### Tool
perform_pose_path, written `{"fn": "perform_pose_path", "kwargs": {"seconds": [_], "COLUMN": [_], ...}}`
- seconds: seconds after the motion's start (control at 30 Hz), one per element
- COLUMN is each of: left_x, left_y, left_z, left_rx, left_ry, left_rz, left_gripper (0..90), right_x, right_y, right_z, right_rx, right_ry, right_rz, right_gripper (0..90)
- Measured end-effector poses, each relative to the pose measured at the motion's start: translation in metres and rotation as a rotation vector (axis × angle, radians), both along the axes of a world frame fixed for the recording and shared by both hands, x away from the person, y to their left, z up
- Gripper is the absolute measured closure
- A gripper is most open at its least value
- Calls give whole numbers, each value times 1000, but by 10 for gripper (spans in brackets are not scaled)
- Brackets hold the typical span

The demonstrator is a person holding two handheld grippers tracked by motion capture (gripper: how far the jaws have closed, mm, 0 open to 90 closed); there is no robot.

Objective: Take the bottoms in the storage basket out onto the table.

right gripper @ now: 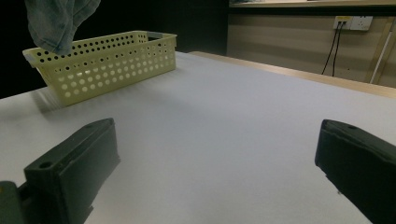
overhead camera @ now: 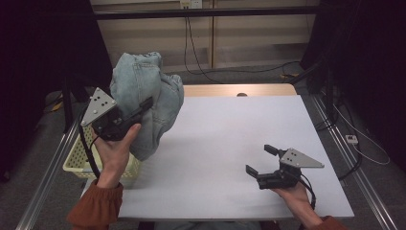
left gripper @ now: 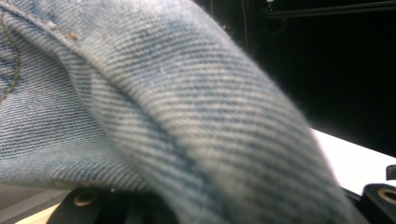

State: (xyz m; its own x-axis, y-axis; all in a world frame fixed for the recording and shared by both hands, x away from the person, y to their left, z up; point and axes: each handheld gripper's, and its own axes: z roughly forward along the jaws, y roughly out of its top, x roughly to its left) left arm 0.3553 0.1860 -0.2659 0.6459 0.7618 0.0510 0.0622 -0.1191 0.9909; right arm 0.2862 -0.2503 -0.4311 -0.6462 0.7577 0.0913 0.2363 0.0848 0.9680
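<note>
High view. Nearest the camera: two forearms entering from the bottom edge, rust-orange sleeve (overhead camera: 95,207) on the left arm. Right claw (overhead camera: 261,160) sits low over the near right part of the desk (overhead camera: 230,139), jaws wide apart, nothing between them. Left claw (overhead camera: 139,109) is raised at the desk's left edge, jaws closed on a bundle of pale blue denim (overhead camera: 146,91). The denim hangs clear of the desk; long axis roughly vertical, bunched top pointing up and away, lower end drooping toward the near left. Yellow perforated basket (overhead camera: 81,160) at the left near corner of the desk, below and beside the denim, partly behind the left hand. Desk surface plain white, with a wood strip along the far edge. Room dim; pale wall panels, black cables and a wall socket at the back; metal rails on both sides.

Left gripper view. Denim (left gripper: 154,107) very close, twill weave and a stitched seam legible, blurred at the edges. White desk corner (left gripper: 359,161) at lower right, dark room behind.

Right gripper view. Two black jaws far apart at the bottom, bare white desk (right gripper: 224,135) between them. Basket (right gripper: 107,65) at far left, upright; the denim's lower tip (right gripper: 53,23) hangs above its left end, not clearly touching. Wall socket (right gripper: 352,22) with cables on the back wall.
</note>
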Motion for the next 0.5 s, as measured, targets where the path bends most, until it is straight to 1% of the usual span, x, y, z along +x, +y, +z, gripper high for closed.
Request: {"fn": "perform_pose_path", "kwargs": {"seconds": [0.07,0.1,0.23,0.27,0.37,0.47,0.5], "left_x": [0,0,1,1,2,2,2], "left_y": [-3,-4,-7,-9,-10,-13,-14], "left_z": [0,1,1,1,2,3,3], "left_rx": [-3,5,5,-5,4,1,6], "left_ry": [1,1,-1,1,2,3,3], "left_rz": [-7,-10,-20,-23,-29,-37,-37], "left_gripper": [710,710,710,710,710,710,710], "right_x": [0,0,0,0,0,0,0], "right_y": [0,0,0,0,0,0,0], "right_z": [0,0,0,0,0,0,0], "right_rx": [1,1,1,0,2,0,0], "right_ry": [1,0,0,0,0,-1,-1], "right_rz": [0,0,1,1,1,1,1], "right_gripper": [0,0,0,0,0,0,0]}}
